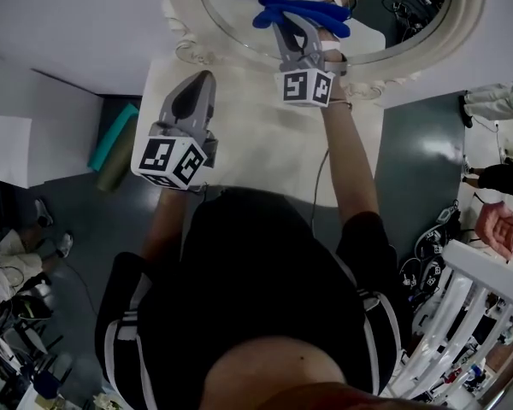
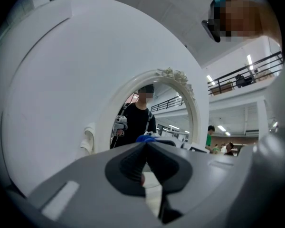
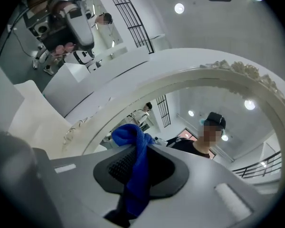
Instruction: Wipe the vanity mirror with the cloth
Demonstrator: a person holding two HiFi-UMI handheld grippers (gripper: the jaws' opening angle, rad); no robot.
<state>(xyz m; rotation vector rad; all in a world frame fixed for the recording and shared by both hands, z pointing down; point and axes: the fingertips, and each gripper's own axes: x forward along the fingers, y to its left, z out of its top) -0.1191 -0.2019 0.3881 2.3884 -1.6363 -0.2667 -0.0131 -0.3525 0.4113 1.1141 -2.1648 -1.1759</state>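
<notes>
Right tongs (image 3: 135, 148) are clamped on a blue microfibre cloth (image 3: 131, 137). It's pinched mid-length, with one bunch sticking out past the tips and the rest hanging back under the jaws. Left tongs (image 2: 146, 145) are closed w/ nothing gripped, jaw pads meeting on a line.

Outward from there: in the head view the right tongs reach forward so the cloth lies over the lower part of the glass of the oval vanity mirror (image 1: 410, 62). The mirror has a cream ornate frame and stands at the far edge of the white surface (image 1: 265, 143). Can't tell if the cloth is touching the glass or just off it (its reflection sits v. close, so near at least). Left tongs hover over the surface, short of the frame's lower left and well apart from the cloth.

Step in hand, I'd judge: the wipe itself, at or about at first contact, low on the glass. Next move calls for pressing the free bunch flat to the glass and sweeping across, keeping the hard tips off it. The left tongs could steady the frame if it rocks.
</notes>
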